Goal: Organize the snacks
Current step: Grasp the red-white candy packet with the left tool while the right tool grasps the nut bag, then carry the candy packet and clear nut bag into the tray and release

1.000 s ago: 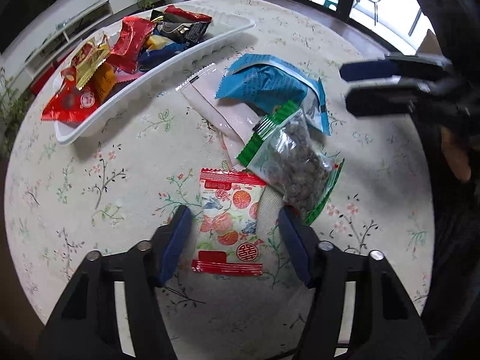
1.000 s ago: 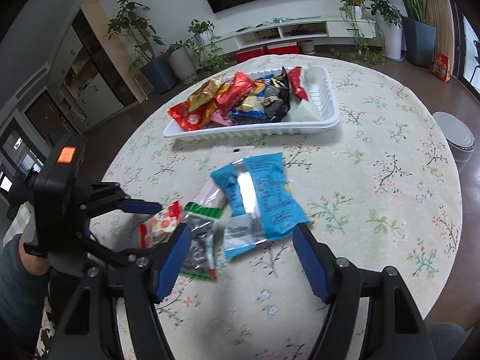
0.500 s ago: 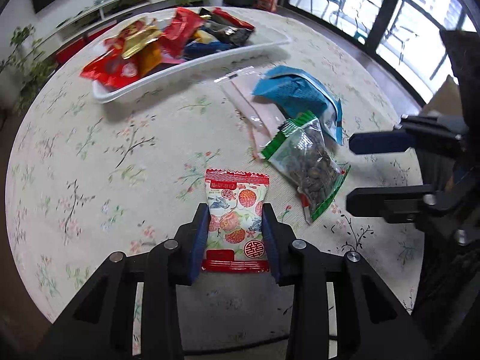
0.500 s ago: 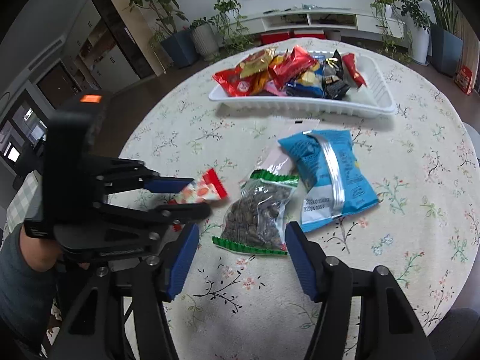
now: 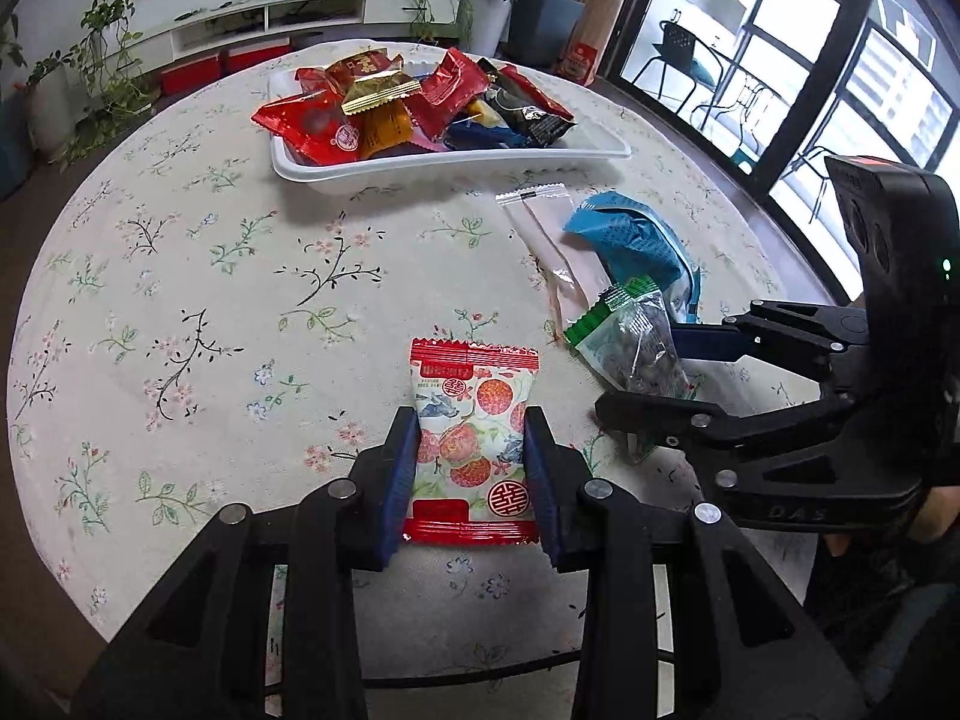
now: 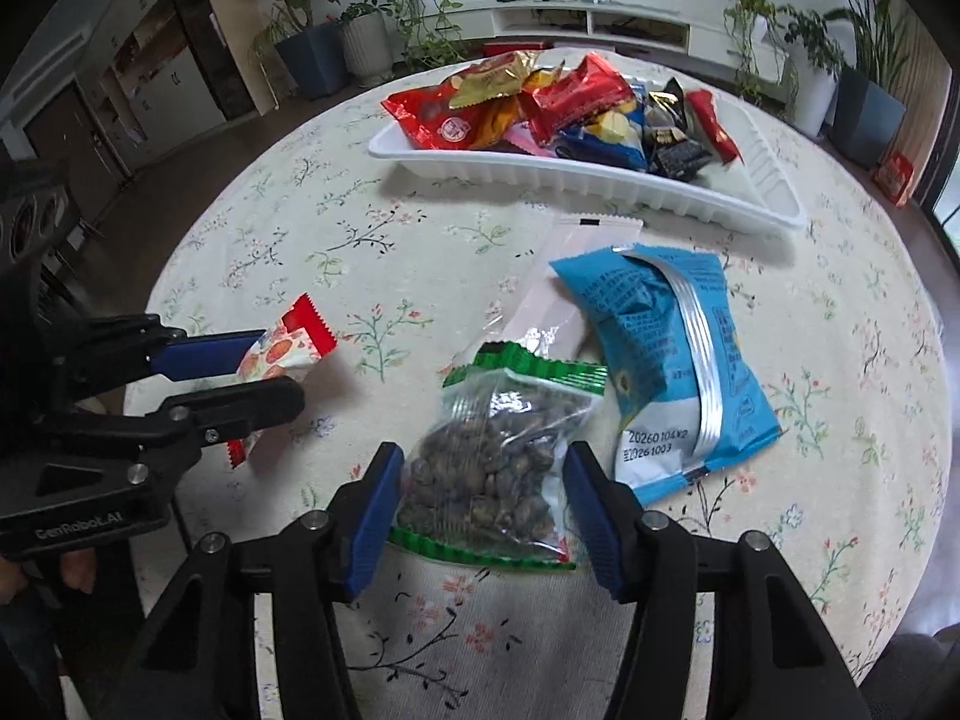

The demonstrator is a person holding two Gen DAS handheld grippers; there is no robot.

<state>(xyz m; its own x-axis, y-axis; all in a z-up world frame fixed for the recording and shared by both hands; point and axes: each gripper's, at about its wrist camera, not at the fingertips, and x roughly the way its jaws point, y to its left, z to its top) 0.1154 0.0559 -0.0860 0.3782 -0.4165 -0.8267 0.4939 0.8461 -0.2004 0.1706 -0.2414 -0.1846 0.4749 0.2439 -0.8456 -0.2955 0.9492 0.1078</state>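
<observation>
Right gripper (image 6: 477,501) is seen closing astride the green-edged nut bag (image 6: 498,456), pads not yet pressing; its long axis runs toward the white tray (image 6: 600,189) at the table's far edge. Left gripper (image 5: 471,480) is clamped on the red-trimmed packet (image 5: 471,438).

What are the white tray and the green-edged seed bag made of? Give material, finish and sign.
White tray: looks like thin moulded plastic, matte; ribbed side wall.
Green-edged seed bag: clear glossy plastic film; seeds show through, glare streaks, crimped green ends.
</observation>
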